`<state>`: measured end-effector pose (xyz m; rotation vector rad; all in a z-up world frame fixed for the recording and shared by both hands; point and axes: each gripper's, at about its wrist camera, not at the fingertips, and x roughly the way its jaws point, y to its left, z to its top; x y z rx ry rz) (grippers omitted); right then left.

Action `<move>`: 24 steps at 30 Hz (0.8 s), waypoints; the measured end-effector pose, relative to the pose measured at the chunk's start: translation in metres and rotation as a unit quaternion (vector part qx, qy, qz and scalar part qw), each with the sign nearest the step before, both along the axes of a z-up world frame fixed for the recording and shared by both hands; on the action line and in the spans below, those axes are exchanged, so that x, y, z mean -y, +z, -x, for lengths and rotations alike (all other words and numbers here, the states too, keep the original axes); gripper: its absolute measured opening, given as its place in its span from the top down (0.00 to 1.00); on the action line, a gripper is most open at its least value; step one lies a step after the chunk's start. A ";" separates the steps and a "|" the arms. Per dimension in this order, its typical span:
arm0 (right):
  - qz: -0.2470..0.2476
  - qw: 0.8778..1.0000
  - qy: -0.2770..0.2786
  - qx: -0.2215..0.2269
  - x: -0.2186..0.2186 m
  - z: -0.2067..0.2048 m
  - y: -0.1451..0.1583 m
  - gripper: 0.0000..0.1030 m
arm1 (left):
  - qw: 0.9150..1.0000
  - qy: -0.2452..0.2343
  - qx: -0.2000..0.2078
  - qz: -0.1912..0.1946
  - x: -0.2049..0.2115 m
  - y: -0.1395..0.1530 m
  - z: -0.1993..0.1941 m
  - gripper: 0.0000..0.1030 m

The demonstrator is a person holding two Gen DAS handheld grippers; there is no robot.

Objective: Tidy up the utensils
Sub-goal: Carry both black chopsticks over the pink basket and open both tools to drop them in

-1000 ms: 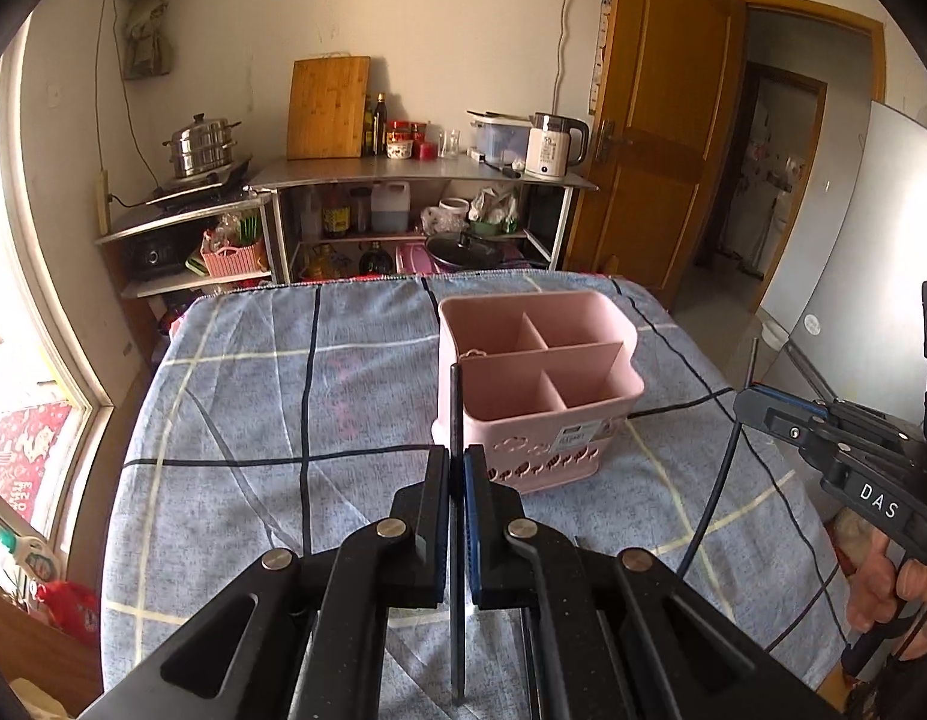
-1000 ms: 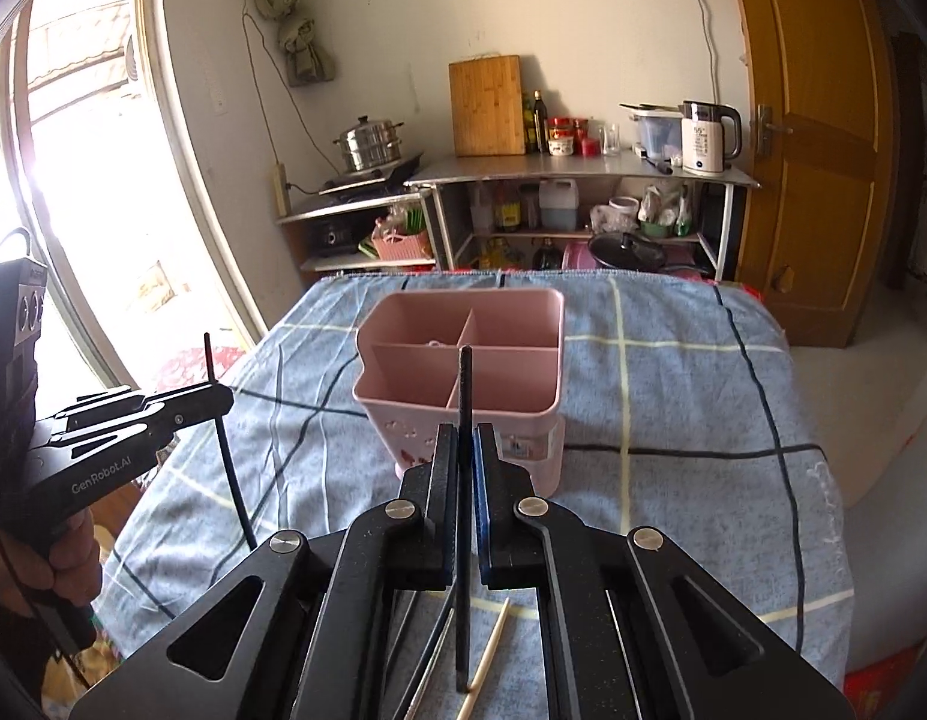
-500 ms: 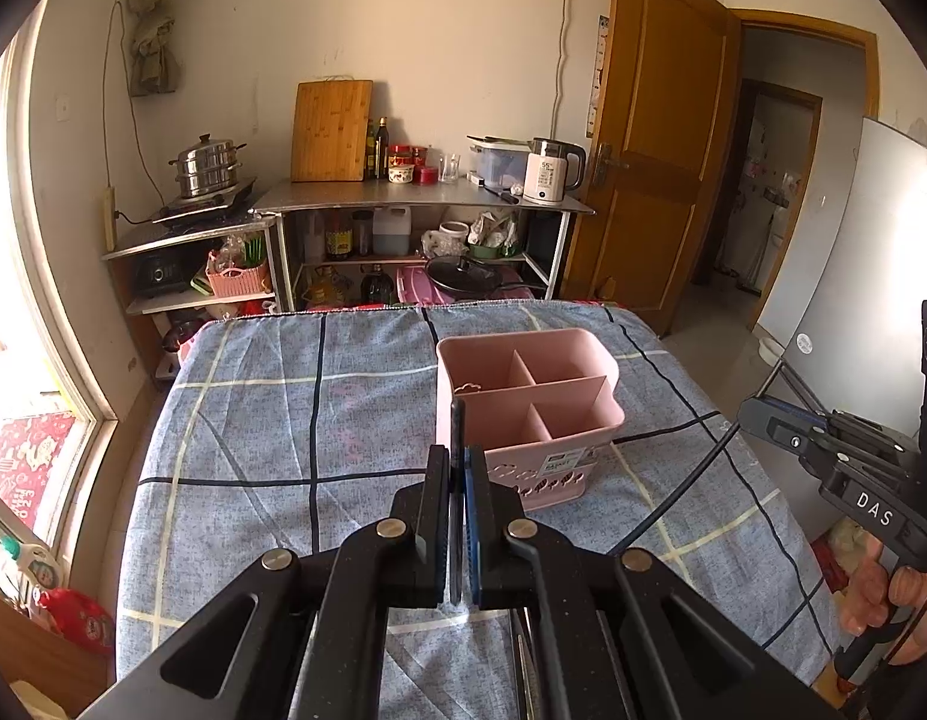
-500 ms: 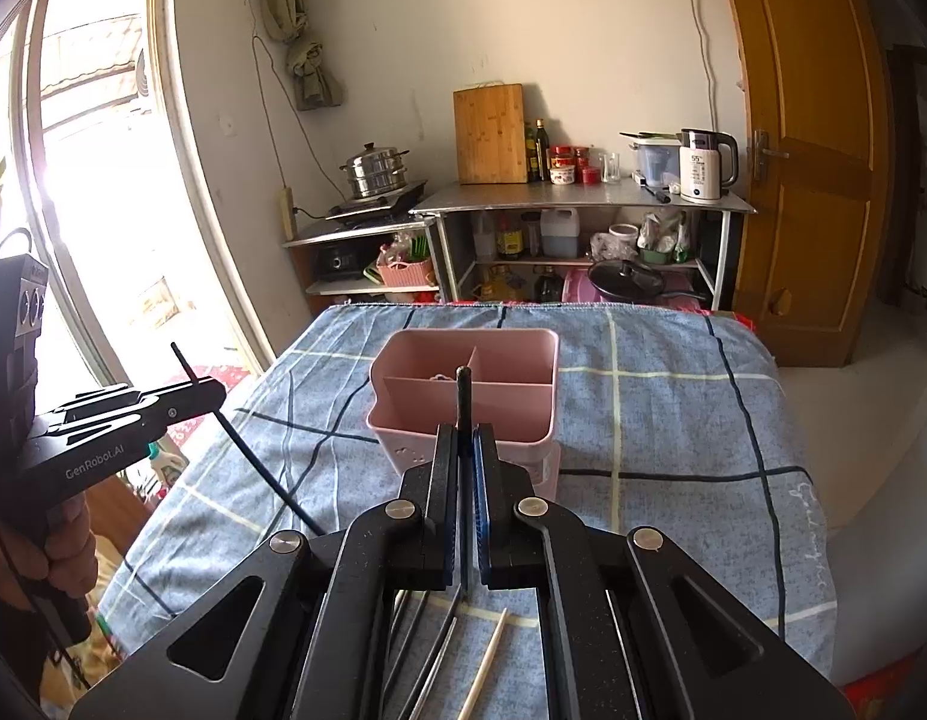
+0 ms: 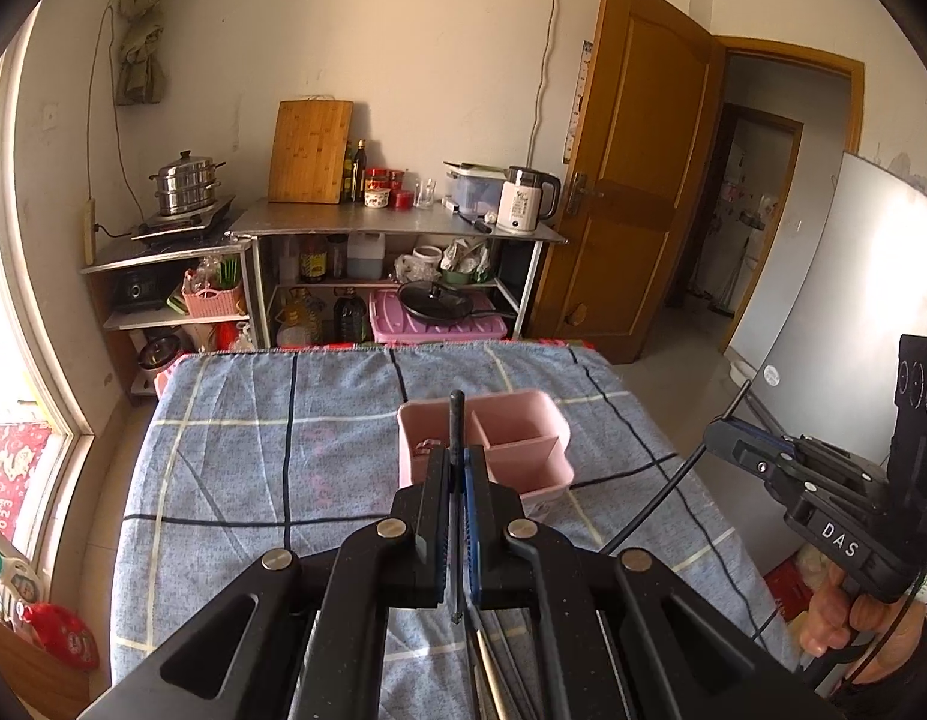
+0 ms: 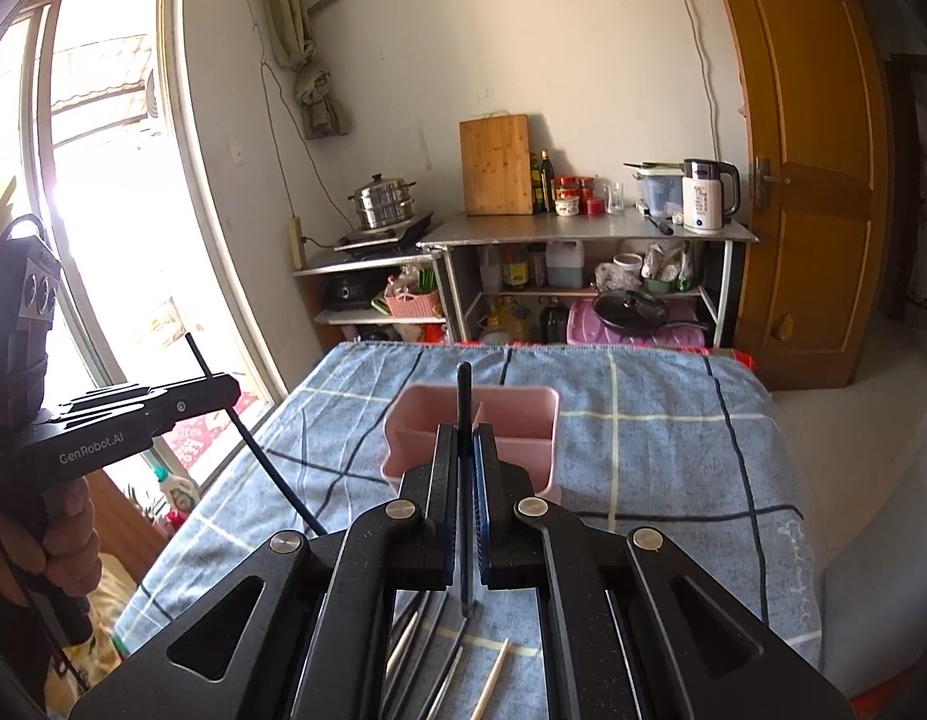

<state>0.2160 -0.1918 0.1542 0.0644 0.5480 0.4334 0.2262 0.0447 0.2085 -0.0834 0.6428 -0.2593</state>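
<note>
My left gripper is shut on a black chopstick that points up and forward. My right gripper is shut on another black chopstick. Both are held above the near part of the table, short of the pink divided utensil caddy, which also shows in the right wrist view. The right gripper shows in the left wrist view, its chopstick slanting down. The left gripper shows in the right wrist view. Several loose chopsticks lie on the cloth under the grippers.
The table carries a blue checked cloth. Beyond its far edge stand metal shelves with a kettle, cutting board, jars and pans. A window is to the left, a wooden door to the right.
Both grippers have lifted and drawn back from the caddy, each keeping its chopstick. The caddy now looks smaller and farther away.
</note>
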 end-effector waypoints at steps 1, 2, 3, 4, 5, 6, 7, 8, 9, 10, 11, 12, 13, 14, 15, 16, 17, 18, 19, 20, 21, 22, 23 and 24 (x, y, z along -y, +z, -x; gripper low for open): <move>-0.003 1.000 0.000 0.006 0.000 -0.002 0.006 0.95 | 1.000 0.000 0.003 0.003 0.000 0.005 -0.002 0.96; -0.006 1.000 0.000 0.011 0.000 -0.004 0.012 0.95 | 1.000 -0.001 0.008 0.006 0.000 0.011 -0.006 0.96; -0.008 1.000 0.001 0.015 -0.001 -0.005 0.016 0.95 | 1.000 -0.001 0.012 0.008 0.000 0.017 -0.009 0.96; -0.009 1.000 0.000 0.019 -0.001 -0.008 0.021 0.95 | 1.000 0.001 0.014 0.010 0.000 0.022 -0.013 0.96; -0.011 1.000 -0.001 0.025 -0.001 -0.011 0.026 0.95 | 1.000 0.002 0.017 0.012 0.000 0.027 -0.018 0.96; -0.014 0.999 -0.001 0.029 -0.002 -0.013 0.031 0.95 | 1.000 0.003 0.020 0.014 0.000 0.031 -0.022 0.96; -0.018 0.999 -0.002 0.033 -0.002 -0.017 0.036 0.95 | 1.000 0.005 0.022 0.018 -0.001 0.035 -0.027 0.96; -0.021 0.999 -0.002 0.036 -0.004 -0.021 0.039 0.95 | 0.999 0.007 0.023 0.021 -0.002 0.038 -0.032 0.96; -0.022 0.999 -0.003 0.038 -0.004 -0.023 0.040 0.95 | 0.999 0.008 0.026 0.024 -0.002 0.041 -0.038 0.96; -0.026 0.999 -0.004 0.041 -0.005 -0.028 0.043 0.95 | 0.999 0.010 0.028 0.026 -0.003 0.043 -0.043 0.96; -0.029 0.999 -0.006 0.043 -0.006 -0.032 0.044 0.95 | 0.999 0.012 0.028 0.027 -0.003 0.044 -0.049 0.96; -0.033 0.998 -0.008 0.044 -0.008 -0.036 0.044 0.95 | 0.999 0.015 0.027 0.027 -0.003 0.044 -0.055 0.96; -0.039 0.998 -0.009 0.045 -0.008 -0.041 0.045 0.95 | 0.999 0.016 0.026 0.027 -0.003 0.043 -0.061 0.96; -0.044 0.998 -0.010 0.045 -0.009 -0.045 0.045 0.95 | 0.999 0.018 0.023 0.028 -0.003 0.041 -0.066 0.96; -0.047 0.998 -0.011 0.046 -0.010 -0.048 0.045 0.95 | 0.999 0.018 0.019 0.030 -0.003 0.038 -0.072 0.96; -0.050 0.998 -0.013 0.047 -0.011 -0.054 0.044 0.95 | 0.999 0.019 0.016 0.031 -0.003 0.034 -0.076 0.96; -0.055 0.997 -0.014 0.046 -0.011 -0.057 0.043 0.95 | 0.999 0.020 0.012 0.033 -0.003 0.030 -0.082 0.96; -0.058 0.997 -0.013 0.046 -0.011 -0.060 0.042 0.95 | 0.999 0.020 0.008 0.035 -0.004 0.026 -0.087 0.96; -0.062 0.997 -0.013 0.044 -0.013 -0.066 0.039 0.95 | 0.999 0.021 0.004 0.039 -0.005 0.021 -0.091 0.96; -0.064 0.997 -0.013 0.042 -0.015 -0.070 0.035 0.95 | 0.999 0.021 -0.002 0.043 -0.006 0.016 -0.097 0.96; -0.065 0.997 -0.013 0.040 -0.016 -0.073 0.033 0.95 | 0.999 0.021 -0.007 0.047 -0.006 0.011 -0.101 0.96; -0.066 0.997 -0.013 0.032 -0.018 -0.079 0.026 0.95 | 0.998 0.021 -0.012 0.050 -0.007 0.005 -0.105 0.96; -0.068 0.997 -0.013 0.026 -0.019 -0.084 0.019 0.95 | 0.998 0.021 -0.017 0.053 -0.008 -0.001 -0.109 0.96; -0.070 0.997 -0.013 0.020 -0.021 -0.089 0.013 0.95 | 0.998 0.020 -0.023 0.057 -0.008 -0.008 -0.113 0.96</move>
